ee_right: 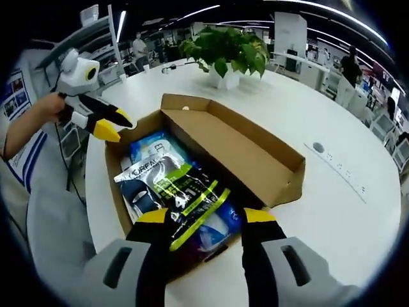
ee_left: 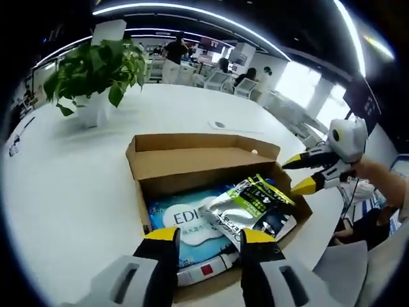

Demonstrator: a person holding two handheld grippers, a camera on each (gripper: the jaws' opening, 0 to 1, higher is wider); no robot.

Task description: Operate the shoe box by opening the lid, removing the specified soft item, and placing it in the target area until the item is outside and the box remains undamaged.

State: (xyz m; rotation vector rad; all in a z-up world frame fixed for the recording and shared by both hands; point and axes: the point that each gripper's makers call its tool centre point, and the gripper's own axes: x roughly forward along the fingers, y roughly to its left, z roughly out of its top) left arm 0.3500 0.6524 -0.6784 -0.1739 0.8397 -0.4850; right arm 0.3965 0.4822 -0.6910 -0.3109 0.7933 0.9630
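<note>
The lid step looks done: the shoe box [ee_left: 211, 167] lies open on the white desk [ee_left: 77, 179], its lid [ee_right: 246, 150] folded back and standing up along the far long side. The step in hand appears to be the removal of the soft item, with neither gripper yet touching anything inside.

The left gripper [ee_left: 208, 235] hangs over the near end of the box, its yellow-tipped jaws spread apart and empty. The right gripper [ee_right: 204, 217] hovers over the other end, jaws likewise parted with nothing between them; in the left gripper view it shows at the box's right-hand corner, held by a person's hand [ee_left: 374, 169].

Inside, the topmost thing is a silvery soft pouch [ee_left: 246, 206] with a green band and printed text, lying slantwise across the middle. Its foil is crinkled and glossy, so it will probably flex and slip under a pinch. Beneath it lies a flat light-blue pack [ee_left: 182, 220] with large white lettering.

If the pouch is the item meant, the next move calls for lowering one gripper onto a free edge of it, closing on the foil alone, and lifting clear without catching the cardboard walls. A potted plant [ee_left: 96, 73] stands near the desk's far edge, well apart from the box
</note>
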